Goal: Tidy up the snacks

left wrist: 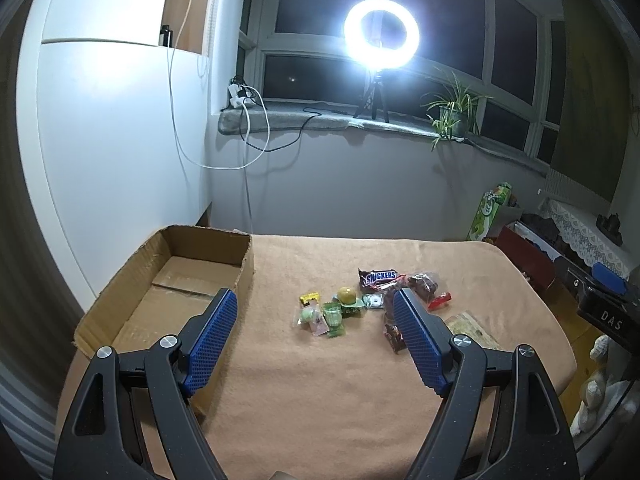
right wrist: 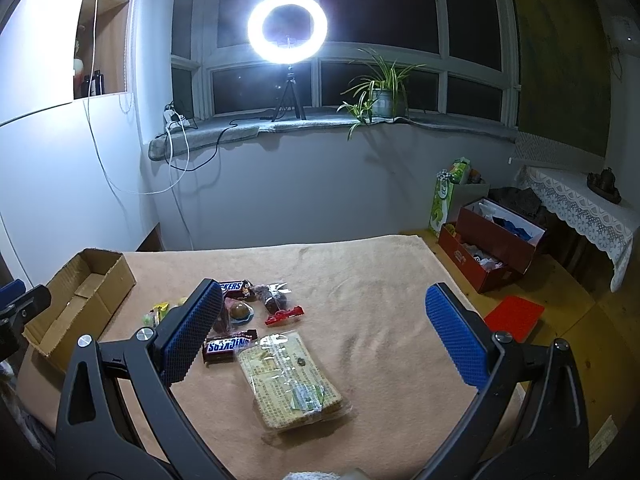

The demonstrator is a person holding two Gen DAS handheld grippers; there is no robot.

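Snacks lie in a loose pile mid-table: a Snickers bar (left wrist: 378, 278), a round yellow-brown sweet (left wrist: 347, 295), small green and pink candies (left wrist: 324, 318), a red-wrapped piece (left wrist: 439, 301). An empty cardboard box (left wrist: 176, 276) stands at the table's left. My left gripper (left wrist: 314, 306) hovers open above the cloth, just short of the pile, nothing between its fingers. The right wrist view shows a second Snickers bar (right wrist: 228, 347), a large clear pack of biscuits (right wrist: 292, 380) and the box (right wrist: 80, 300). My right gripper (right wrist: 322, 320) is open and empty over the biscuit pack.
A tan cloth (left wrist: 320, 380) covers the table. Behind are a windowsill with a ring light (left wrist: 382, 32), a potted plant (left wrist: 452, 114) and dangling cables. To the right of the table stand a red box (right wrist: 492, 252), a green carton (right wrist: 444, 200) and a red mat (right wrist: 514, 316) on the floor.
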